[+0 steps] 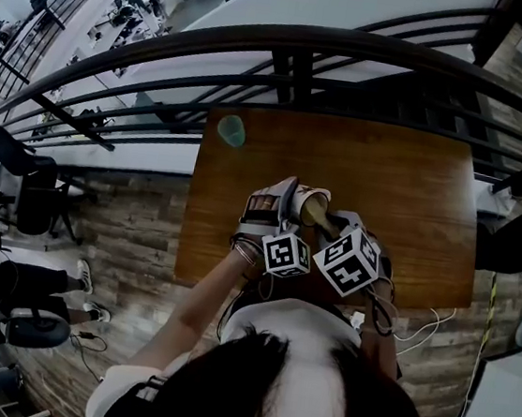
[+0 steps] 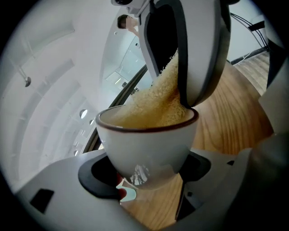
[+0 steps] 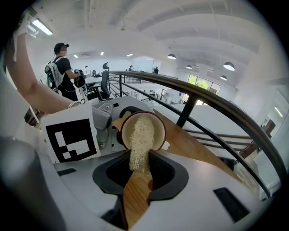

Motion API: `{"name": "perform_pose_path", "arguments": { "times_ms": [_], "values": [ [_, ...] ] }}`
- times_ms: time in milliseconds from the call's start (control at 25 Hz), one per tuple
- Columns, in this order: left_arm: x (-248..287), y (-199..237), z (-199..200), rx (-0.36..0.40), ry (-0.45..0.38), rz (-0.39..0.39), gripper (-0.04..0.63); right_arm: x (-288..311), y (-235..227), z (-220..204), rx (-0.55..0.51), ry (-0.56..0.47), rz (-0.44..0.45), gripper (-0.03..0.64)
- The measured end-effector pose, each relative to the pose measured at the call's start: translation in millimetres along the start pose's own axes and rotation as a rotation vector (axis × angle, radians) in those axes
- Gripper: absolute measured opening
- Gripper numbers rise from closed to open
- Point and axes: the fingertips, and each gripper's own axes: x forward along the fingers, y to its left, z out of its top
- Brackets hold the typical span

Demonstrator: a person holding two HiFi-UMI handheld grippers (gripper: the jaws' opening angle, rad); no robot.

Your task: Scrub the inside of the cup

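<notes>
The left gripper (image 2: 144, 177) is clamping the cup (image 2: 149, 144); the right gripper (image 3: 137, 173) is gripping the loofah (image 3: 140, 137), needing firm turns against the inner wall.

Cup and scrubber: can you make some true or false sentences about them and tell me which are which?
1. The left gripper holds the cup. True.
2. The cup is blue. False: it is white with a dark rim.
3. The scrubber pokes into the cup. True.
4. The right gripper is empty. False: its jaws are shut on the scrubber.
5. The table is glass. False: it is wood.
</notes>
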Motion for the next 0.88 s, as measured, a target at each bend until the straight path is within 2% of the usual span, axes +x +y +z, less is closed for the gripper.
{"name": "perform_pose_path", "arguments": {
  "times_ms": [520,880],
  "values": [
    [-1.0,-19.5,7.6,0.107,-0.028,-0.041,0.388,4.6,16.3,-15.0,-0.015,0.129,0.115,0.109],
    [-2.9,-20.3,11.0,0.142,-0.045,-0.049,0.388,7.5,20.7,-14.2,0.031,0.136,0.189,0.109]
  ]
}}
